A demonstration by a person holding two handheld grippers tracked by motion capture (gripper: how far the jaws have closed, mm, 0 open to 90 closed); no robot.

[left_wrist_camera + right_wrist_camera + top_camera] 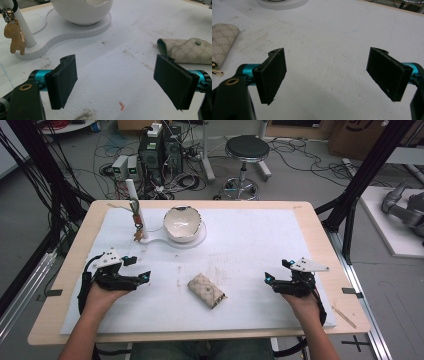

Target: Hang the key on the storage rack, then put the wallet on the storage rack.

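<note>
Two forearms come in over the table's near edge, and we hold a hand-held gripper in each hand. Our left hand-held gripper rests toward the left edge, jaws wide apart with nothing between them. Our right hand-held gripper sits toward the right edge, jaws likewise spread and empty.

Between them, close to the near edge and a little left of the middle, lies a beige patterned key pouch flat on the white mat. Its long axis runs diagonally, from the far left down toward the near right, where metal keys poke out. We judge the left hand-held gripper slightly nearer; the pouch lies to its right, just beyond its right jaw in the left gripper view.

Toward the far left corner, a white stand carries a post with a small tan charm and a cracked-egg-shaped bowl.
</note>
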